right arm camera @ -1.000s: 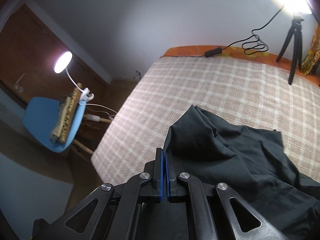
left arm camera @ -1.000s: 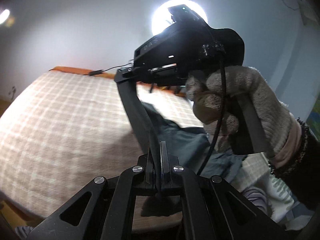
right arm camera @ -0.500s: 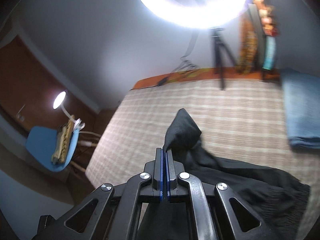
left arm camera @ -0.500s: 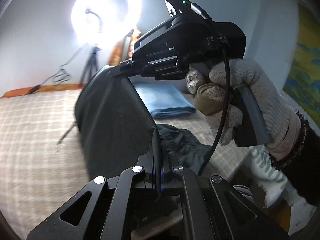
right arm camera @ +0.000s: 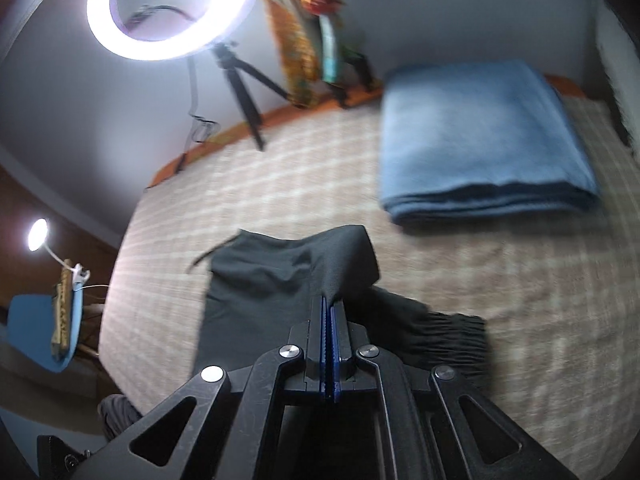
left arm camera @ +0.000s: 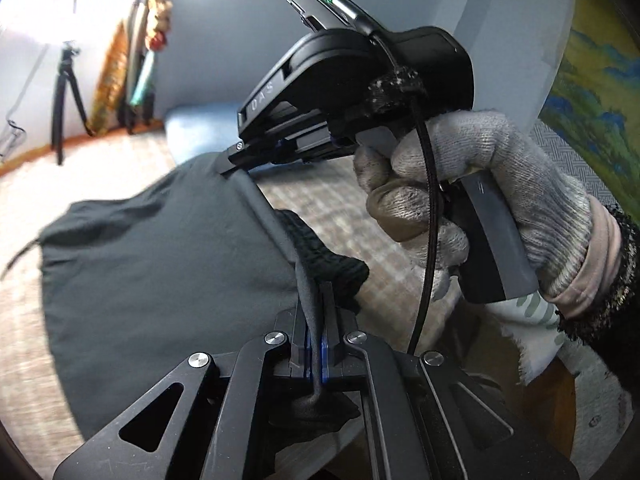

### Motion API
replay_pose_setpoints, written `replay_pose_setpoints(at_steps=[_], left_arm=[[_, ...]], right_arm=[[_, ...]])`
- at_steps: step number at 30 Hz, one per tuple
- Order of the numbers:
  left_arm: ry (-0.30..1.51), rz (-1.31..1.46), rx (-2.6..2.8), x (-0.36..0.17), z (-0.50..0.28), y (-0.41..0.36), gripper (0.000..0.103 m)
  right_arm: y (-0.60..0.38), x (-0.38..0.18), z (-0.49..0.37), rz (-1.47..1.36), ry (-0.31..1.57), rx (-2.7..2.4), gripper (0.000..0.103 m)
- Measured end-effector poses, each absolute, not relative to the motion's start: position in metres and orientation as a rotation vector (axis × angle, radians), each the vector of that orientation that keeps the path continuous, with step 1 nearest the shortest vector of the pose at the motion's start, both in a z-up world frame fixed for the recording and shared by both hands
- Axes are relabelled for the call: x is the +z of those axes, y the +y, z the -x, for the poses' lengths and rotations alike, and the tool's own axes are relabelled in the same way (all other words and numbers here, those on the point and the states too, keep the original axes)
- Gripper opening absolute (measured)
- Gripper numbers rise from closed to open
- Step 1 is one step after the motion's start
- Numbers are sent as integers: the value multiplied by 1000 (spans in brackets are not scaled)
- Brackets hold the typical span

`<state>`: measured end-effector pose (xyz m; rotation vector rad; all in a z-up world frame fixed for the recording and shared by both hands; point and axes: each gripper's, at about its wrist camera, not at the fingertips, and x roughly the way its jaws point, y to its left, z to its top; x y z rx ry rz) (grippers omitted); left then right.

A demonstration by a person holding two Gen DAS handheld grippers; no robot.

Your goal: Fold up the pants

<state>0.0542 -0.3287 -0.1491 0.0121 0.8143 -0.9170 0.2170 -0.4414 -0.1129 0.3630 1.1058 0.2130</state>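
Observation:
Dark grey-black pants (left arm camera: pixel 160 264) hang stretched between both grippers above a beige checked bed (left arm camera: pixel 352 208). My left gripper (left arm camera: pixel 318 300) is shut on a fold of the pants edge next to the ribbed waistband (left arm camera: pixel 320 252). My right gripper (right arm camera: pixel 330 308) is shut on another part of the pants (right arm camera: pixel 272 280); in the left wrist view it shows as a black tool (left arm camera: pixel 236 160) held by a gloved hand (left arm camera: pixel 480 184), pinching the cloth higher up. The waistband (right arm camera: pixel 444 340) lies bunched on the bed (right arm camera: pixel 500 280) to the right.
A folded blue blanket (right arm camera: pixel 480 140) lies on the far side of the bed. A ring light (right arm camera: pixel 172 8) on a tripod (right arm camera: pixel 240 84) stands at the back edge by the wall. A blue chair (right arm camera: pixel 36 332) and a desk lamp (right arm camera: pixel 38 234) stand left of the bed.
Both grippers have swung to the right with the pants, lifting and spreading the cloth. The view has turned from the left bed edge toward the blue blanket.

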Motion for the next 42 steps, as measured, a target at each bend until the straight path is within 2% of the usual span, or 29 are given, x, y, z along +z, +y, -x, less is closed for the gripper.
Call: replay_pose_setpoints(at_steps=[8, 9, 11, 14, 16, 18, 20, 26, 29, 37, 42], left_arm=[[845, -11, -936, -159, -58, -361, 2], [846, -19, -935, -159, -56, -363, 3], [862, -26, -948, -159, -52, -363, 18], [856, -68, -979, -154, -37, -357, 19], [852, -86, -991, -147, -25, -343, 25], [840, -70, -978, -138, -17, -320, 29], [834, -48, -961, -132, -15, -299, 30], [772, -52, -759, -134, -18, -224, 30], [812, -52, -738, -151, -25, -213, 30], [768, -109, -913, -163, 4, -282, 30], [851, -168, -1003, -195, -2, -329, 30]], right_arm=[[-467, -129, -226, -319, 1118, 162, 0], [-469, -133, -227, -323, 1123, 161, 0], [-474, -139, -228, -318, 1129, 152, 0], [-475, -150, -230, -306, 1149, 141, 0], [-473, -153, -231, -275, 1159, 130, 1], [-473, -151, -230, -254, 1159, 127, 10], [-475, -144, -229, -241, 1144, 115, 43], [-460, -104, -223, -178, 1048, 159, 43], [-434, -92, -227, -119, 1048, 230, 43], [-393, -65, -212, -3, 1088, 327, 42], [-391, -42, -212, -57, 1050, 353, 51]])
